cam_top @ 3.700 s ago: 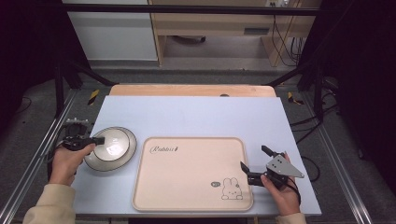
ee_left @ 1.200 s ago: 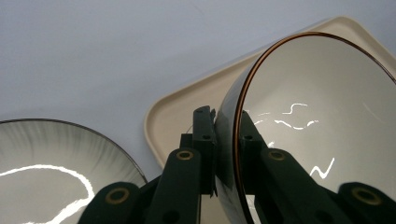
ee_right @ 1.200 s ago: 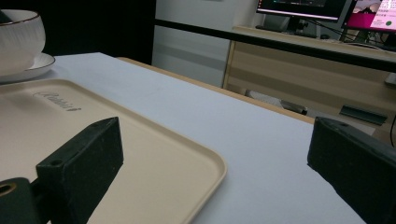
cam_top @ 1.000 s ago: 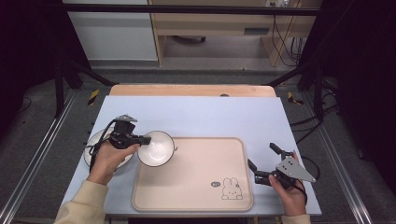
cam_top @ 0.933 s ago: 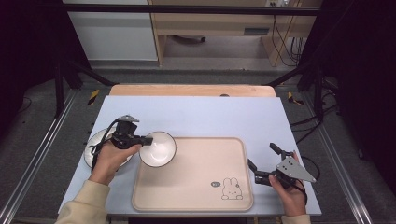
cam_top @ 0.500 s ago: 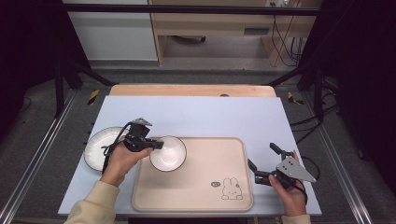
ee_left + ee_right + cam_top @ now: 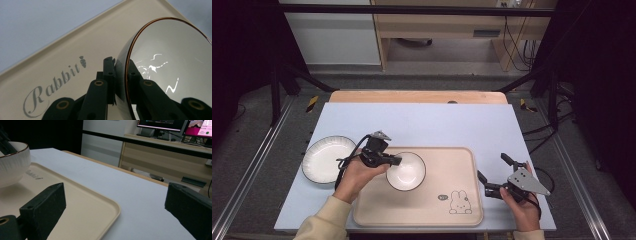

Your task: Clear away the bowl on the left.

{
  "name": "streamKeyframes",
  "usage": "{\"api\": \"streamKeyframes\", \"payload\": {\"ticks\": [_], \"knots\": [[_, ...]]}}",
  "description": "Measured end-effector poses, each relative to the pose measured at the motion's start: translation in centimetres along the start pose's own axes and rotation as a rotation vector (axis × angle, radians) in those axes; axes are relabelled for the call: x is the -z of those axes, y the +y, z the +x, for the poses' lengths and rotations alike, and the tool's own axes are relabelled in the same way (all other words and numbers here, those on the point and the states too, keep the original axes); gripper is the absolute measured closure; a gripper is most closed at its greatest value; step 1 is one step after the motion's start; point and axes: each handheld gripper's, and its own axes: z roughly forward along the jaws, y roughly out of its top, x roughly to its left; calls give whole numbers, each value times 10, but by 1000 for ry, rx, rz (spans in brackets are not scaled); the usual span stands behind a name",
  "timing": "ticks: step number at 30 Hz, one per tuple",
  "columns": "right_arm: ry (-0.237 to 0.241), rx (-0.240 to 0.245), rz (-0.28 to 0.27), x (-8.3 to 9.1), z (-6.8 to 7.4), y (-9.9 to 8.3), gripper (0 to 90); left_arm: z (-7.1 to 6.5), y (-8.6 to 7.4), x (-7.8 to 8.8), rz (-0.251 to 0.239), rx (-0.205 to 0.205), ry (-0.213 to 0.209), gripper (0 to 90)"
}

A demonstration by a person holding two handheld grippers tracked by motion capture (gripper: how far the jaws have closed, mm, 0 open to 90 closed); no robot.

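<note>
Two grippers are in your hands at the near edge of the table (image 7: pixel 427 120). Your right gripper (image 7: pixel 495 176) sits low at the near right, just off the right edge of the tray (image 7: pixel 462 165); its jaws stand wide apart with nothing between them. In the right gripper view one jaw lies over the tray's corner and the other over the bare blue table top.

Your left gripper (image 7: pixel 393 161) is over the left part of the tray, and its jaws are pinched onto the rim of the bowl (image 7: pixel 406 171). In the left gripper view one jaw presses the ribbed outer wall and the other the glossy inside, with the dark-edged rim of the bowl (image 7: pixel 170 62) between them. The bowl is white and sits over the tray's upper left area; from these views you cannot tell whether its base touches the tray or hangs just above it. The word "Rabbit" (image 7: pixel 53 86) is printed on the tray beside the bowl, and a small rabbit drawing (image 7: pixel 460 201) marks the near right corner.

Farther left, a white plate (image 7: pixel 326 158) with a dark rim lies flat on the table, apart from the tray. Beyond the table's far wooden edge stands a desk (image 7: pixel 165 157) with monitors (image 7: pixel 175 126).
</note>
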Motion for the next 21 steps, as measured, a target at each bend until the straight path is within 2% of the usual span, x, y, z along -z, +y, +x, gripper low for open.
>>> {"api": "streamKeyframes", "payload": {"ticks": [11, 21], "knots": [[1, -2, 0, 0, 0, 0, 36, -5, -2, -17, 41, -18, -12, 825], [1, -3, 0, 0, 0, 0, 36, -6, -4, -25, 58, -12, -20, 824]]}}
